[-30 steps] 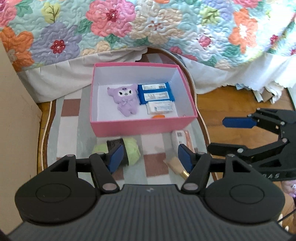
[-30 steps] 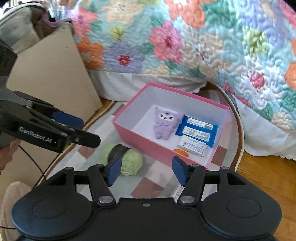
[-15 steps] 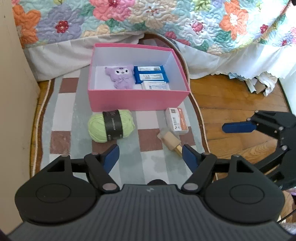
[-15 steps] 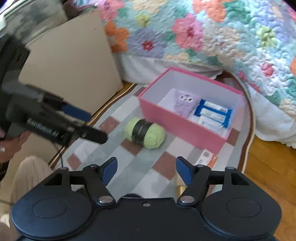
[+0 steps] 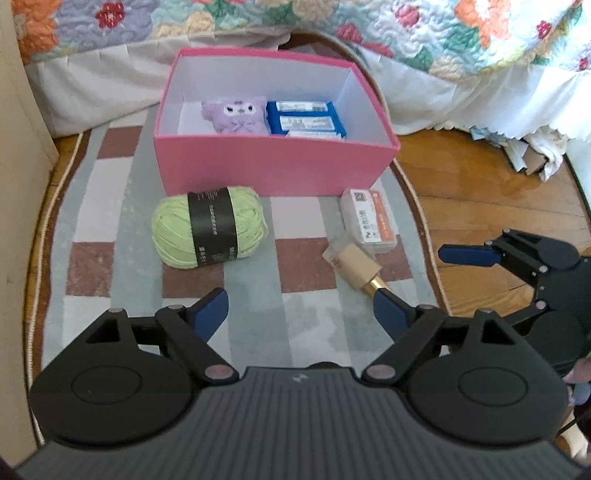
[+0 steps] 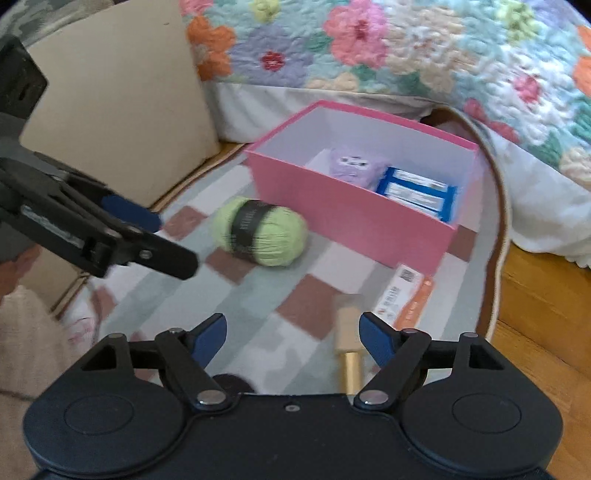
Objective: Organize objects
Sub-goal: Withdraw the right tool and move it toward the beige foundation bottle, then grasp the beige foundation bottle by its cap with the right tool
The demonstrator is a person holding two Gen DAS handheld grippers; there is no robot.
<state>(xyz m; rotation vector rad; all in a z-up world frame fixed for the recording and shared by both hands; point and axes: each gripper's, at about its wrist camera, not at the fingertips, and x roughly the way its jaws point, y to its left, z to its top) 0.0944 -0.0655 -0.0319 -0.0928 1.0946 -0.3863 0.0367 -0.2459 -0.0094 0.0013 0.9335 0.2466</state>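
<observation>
A pink box [image 5: 273, 171] [image 6: 343, 218] stands on the rug and holds a purple plush toy [image 5: 236, 115] [image 6: 354, 166] and blue packets [image 5: 304, 118] [image 6: 417, 190]. In front of it lie a green yarn ball [image 5: 208, 230] [image 6: 260, 230], a white-orange packet [image 5: 369, 219] [image 6: 404, 295] and a beige bottle with a gold cap [image 5: 354, 267] [image 6: 347, 343]. My left gripper [image 5: 301, 314] is open and empty above the rug, short of the yarn. My right gripper [image 6: 291, 332] is open and empty, near the beige bottle; it also shows in the left wrist view [image 5: 524, 258].
A checked oval rug [image 5: 110, 206] covers a wooden floor [image 5: 480, 192]. A bed with a floral quilt [image 5: 332, 22] rises behind the box. A beige board [image 6: 110, 110] stands at the left. Crumpled paper [image 5: 532, 151] lies on the floor at the right.
Both grippers have pulled back from the box and dropped lower, so the yarn, packet and bottle on the rug have come into view. Both stay open.
</observation>
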